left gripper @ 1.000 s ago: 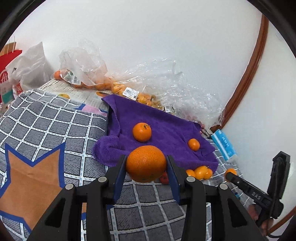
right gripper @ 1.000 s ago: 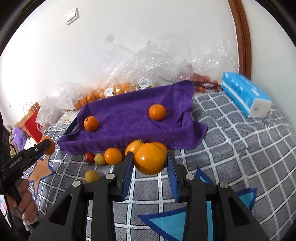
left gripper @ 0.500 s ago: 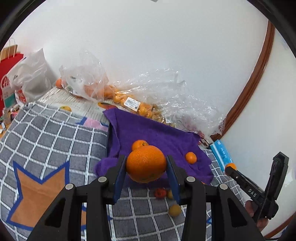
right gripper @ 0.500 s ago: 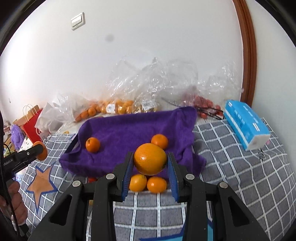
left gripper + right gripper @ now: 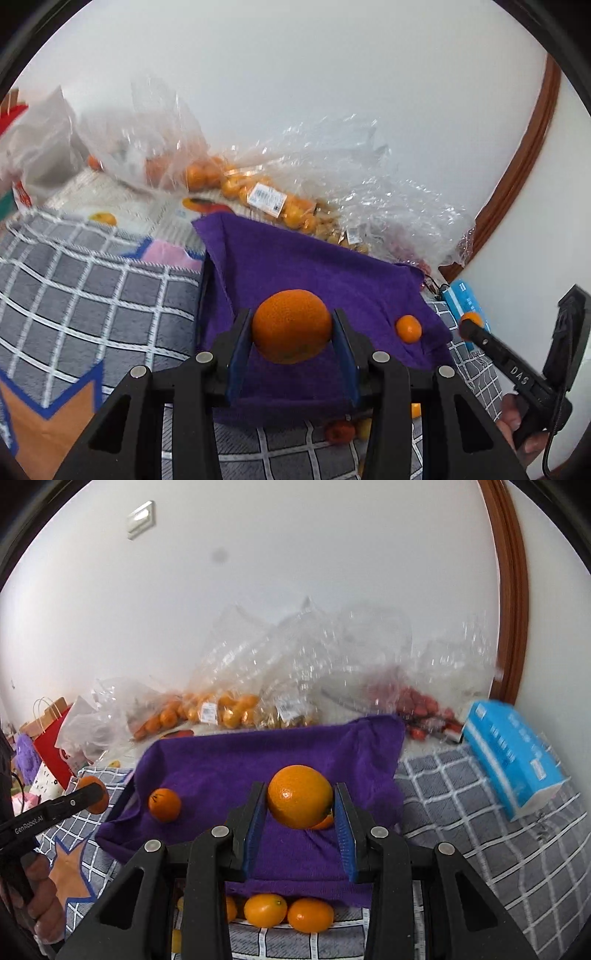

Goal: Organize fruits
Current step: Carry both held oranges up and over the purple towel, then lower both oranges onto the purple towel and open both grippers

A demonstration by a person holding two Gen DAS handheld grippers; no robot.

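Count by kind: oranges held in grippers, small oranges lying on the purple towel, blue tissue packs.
Large round oranges held, one in the left gripper, one in the right gripper: 2
Small round oranges lying on the purple terry towel, one half hidden: 2
Blue plastic-wrapped tissue packs: 1
Total: 5

The left gripper (image 5: 291, 328) and the right gripper (image 5: 300, 805) are built alike: matte black angular frames, blue ribbed pads on the finger insides, and round silver screws set along the linkages. White lettering is printed on each body. A thin black cable is seen hanging from the right gripper's handle, which a hand (image 5: 517, 430) grips.
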